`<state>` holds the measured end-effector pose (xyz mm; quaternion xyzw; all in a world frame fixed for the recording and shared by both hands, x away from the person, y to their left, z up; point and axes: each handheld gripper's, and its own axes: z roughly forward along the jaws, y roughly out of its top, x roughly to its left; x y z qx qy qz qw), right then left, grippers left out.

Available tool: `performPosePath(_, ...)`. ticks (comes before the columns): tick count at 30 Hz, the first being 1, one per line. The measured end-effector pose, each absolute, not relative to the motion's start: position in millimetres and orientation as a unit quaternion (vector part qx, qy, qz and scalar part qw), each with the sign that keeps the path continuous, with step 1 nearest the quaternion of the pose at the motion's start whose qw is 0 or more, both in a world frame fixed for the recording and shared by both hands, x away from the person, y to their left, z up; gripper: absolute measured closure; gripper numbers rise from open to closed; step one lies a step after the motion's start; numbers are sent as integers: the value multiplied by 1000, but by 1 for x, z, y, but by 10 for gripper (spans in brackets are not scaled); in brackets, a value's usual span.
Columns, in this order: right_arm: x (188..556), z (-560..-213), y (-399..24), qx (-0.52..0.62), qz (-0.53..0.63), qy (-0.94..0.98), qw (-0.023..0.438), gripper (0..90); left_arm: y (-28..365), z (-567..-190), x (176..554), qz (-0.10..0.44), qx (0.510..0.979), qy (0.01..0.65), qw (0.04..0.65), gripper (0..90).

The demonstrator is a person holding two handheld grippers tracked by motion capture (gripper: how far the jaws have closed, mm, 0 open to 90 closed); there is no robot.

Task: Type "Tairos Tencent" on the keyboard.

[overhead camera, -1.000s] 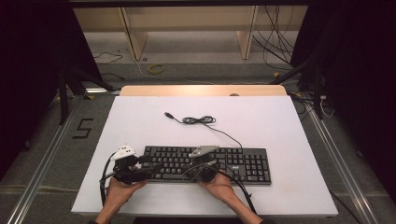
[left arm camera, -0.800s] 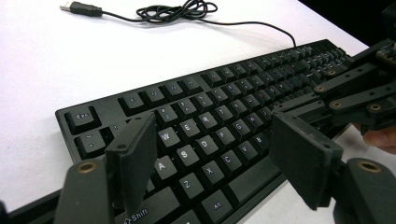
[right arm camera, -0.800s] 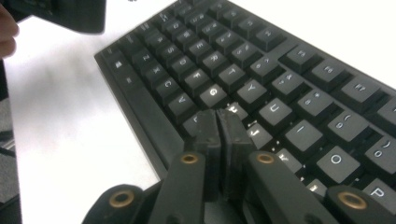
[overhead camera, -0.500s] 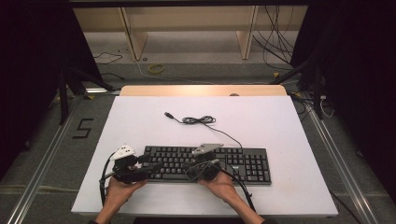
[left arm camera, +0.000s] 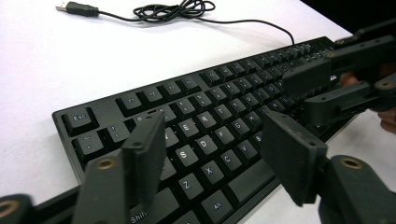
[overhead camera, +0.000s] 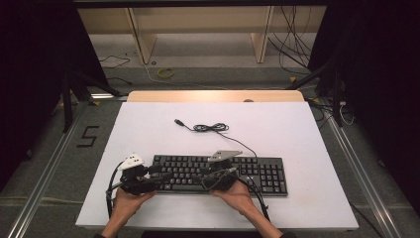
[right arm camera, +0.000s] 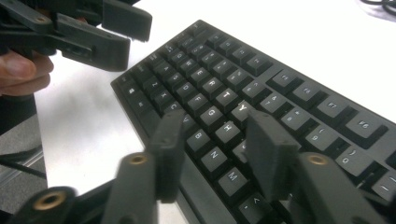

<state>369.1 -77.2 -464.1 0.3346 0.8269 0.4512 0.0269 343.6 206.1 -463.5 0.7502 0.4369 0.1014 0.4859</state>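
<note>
A black keyboard [overhead camera: 218,173] lies flat on the white desk [overhead camera: 148,124], toward the near edge and a little right of the middle, its long side running left to right; its thin black cable [overhead camera: 213,128] leaves the far edge, bunches into a loose coil farther off on the desk, and ends in a USB plug [overhead camera: 178,121] lying bare on the white surface.

The left gripper [overhead camera: 161,173], held in the person's left hand [overhead camera: 128,201], sits at the keyboard's near left corner; in the left gripper view its jaws stand apart with the left-hand letter keys showing between them; they have just been closing a little, yet nothing is pinched and the pads [left arm camera: 149,149] touch no key that can be made out.

The right gripper [overhead camera: 205,173], held in the right hand [overhead camera: 237,194], hovers over the middle of the keyboard's near rows; in the right gripper view its jaws have just been opening and now stand moderately wide, with the middle letter keys seen in the gap and nothing gripped; whether a pad [right arm camera: 268,154] rests on a key cannot be told.

The two grippers point toward each other, near but apart.
</note>
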Motion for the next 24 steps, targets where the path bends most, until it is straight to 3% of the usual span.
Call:
performPosePath(14, 364, -457, -92, 343, 462, 817, 36, 409, 187, -471, 349, 74, 789, 410, 451, 726)
performPosePath(24, 358, -455, -100, 342, 468, 814, 42, 371, 174, -474, 352, 72, 809, 398, 426, 875)
